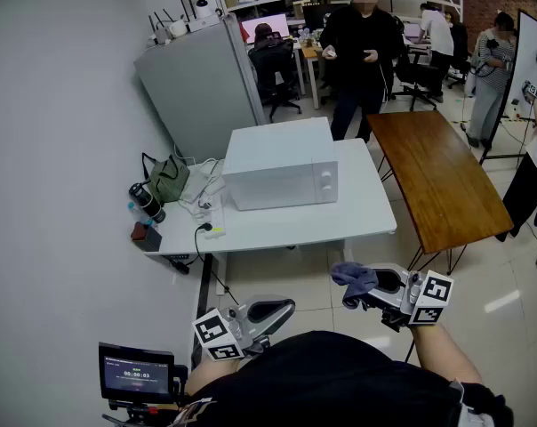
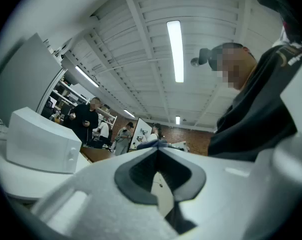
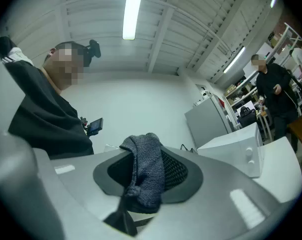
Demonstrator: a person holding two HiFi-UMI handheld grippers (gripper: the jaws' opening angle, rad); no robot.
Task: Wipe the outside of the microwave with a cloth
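Right gripper: jaws closed on a grey-blue cloth, which bunches up above the jaw tips and drapes over them in the right gripper view. It is held low, close to the person's body.

Left gripper: jaws brought together at the tips with nothing between them. It is also held low, near the body.

Microwave: white, standing on a white table. It lies ahead of both grippers and well apart from them, with open floor between. Its long axis runs left to right across the person's front. The door face is turned toward the person, with the two knobs at its right end.

Governing relation: the cloth-bearing right gripper sits to the right of the microwave, nearer the knob end, while the left gripper lines up more directly with the door. The coming reach is therefore judged to go forward and slightly leftward, meeting the front face or the top first.
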